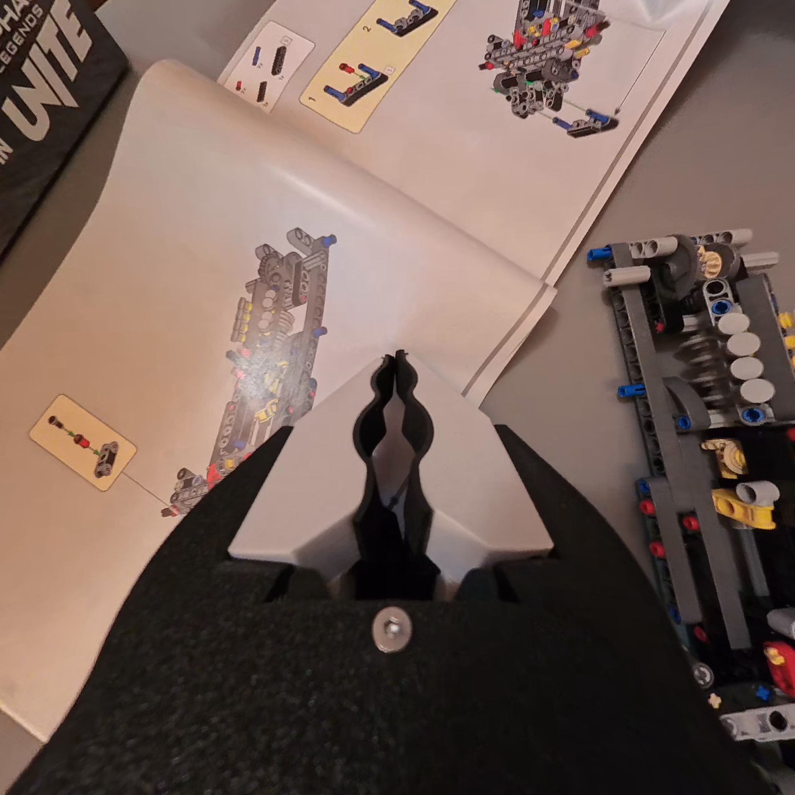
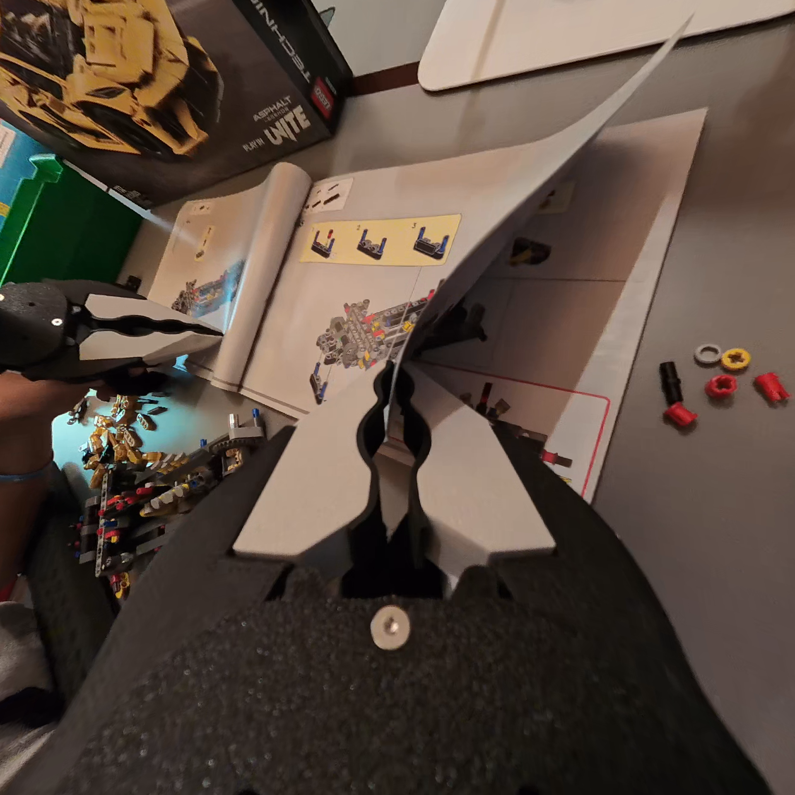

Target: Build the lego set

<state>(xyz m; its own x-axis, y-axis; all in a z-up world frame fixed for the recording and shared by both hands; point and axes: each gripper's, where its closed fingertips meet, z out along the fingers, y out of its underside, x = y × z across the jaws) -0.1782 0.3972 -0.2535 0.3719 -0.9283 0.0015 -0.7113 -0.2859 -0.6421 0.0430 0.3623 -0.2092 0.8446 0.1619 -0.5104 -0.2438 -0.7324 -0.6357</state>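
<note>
Pinching one page [image 2: 537, 206] of the instruction booklet [image 2: 344, 301] between its fingers, the right gripper [image 2: 393, 370] lifts the sheet off the spread. Just left of the booklet, the left gripper [image 1: 395, 357] hovers over the curled page, fingers pressed together on nothing. The half-built model [image 1: 705, 430] lies on the desk [image 2: 731, 215] beside the booklet; loose pieces [image 2: 722, 378] sit right of it. To turn cleanly, sweep the sheet leftward in an arc and avoid creasing.

left gripper [image 1: 395, 355] fingertips pressed together, empty, right gripper [image 2: 392, 365] fingers clamped, both angled downward
</note>
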